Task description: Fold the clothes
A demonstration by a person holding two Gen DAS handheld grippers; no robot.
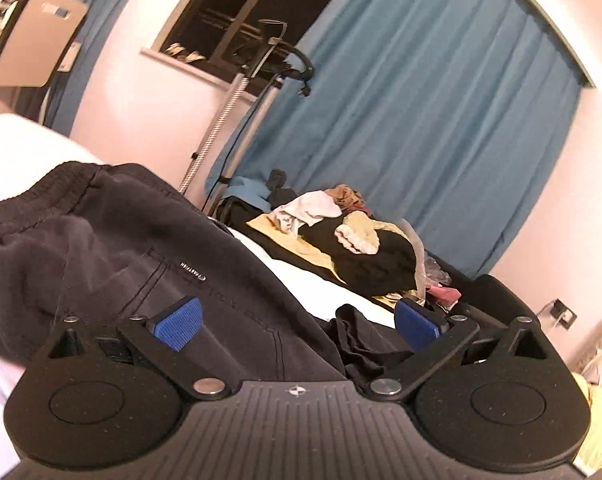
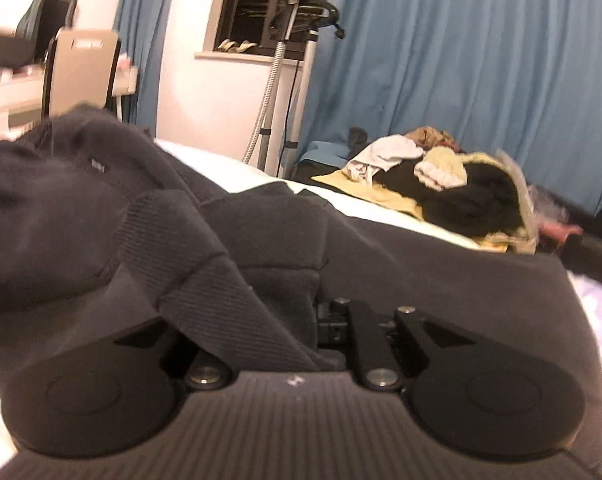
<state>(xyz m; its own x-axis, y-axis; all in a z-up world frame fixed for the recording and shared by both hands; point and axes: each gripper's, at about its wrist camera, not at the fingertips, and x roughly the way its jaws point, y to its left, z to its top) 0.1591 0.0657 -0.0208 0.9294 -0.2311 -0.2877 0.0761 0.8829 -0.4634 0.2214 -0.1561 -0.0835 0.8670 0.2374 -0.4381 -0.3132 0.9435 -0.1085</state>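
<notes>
A dark grey pair of sweatpants (image 1: 149, 240) lies on a white bed (image 1: 17, 140), its elastic waistband at the upper left. My left gripper (image 1: 297, 322) is open, its blue pads (image 1: 179, 322) spread wide just above the fabric, holding nothing. In the right wrist view the same dark garment (image 2: 101, 208) fills the foreground. My right gripper (image 2: 301, 312) is shut on a ribbed cuff fold (image 2: 229, 288) of the sweatpants, which drapes over and hides the fingertips.
A pile of mixed clothes (image 1: 341, 236) in black, white and yellow sits at the bed's far side, also in the right wrist view (image 2: 441, 184). A garment steamer stand (image 1: 261, 92) and blue curtains (image 1: 421, 120) are behind. A chair (image 2: 85, 72) stands at left.
</notes>
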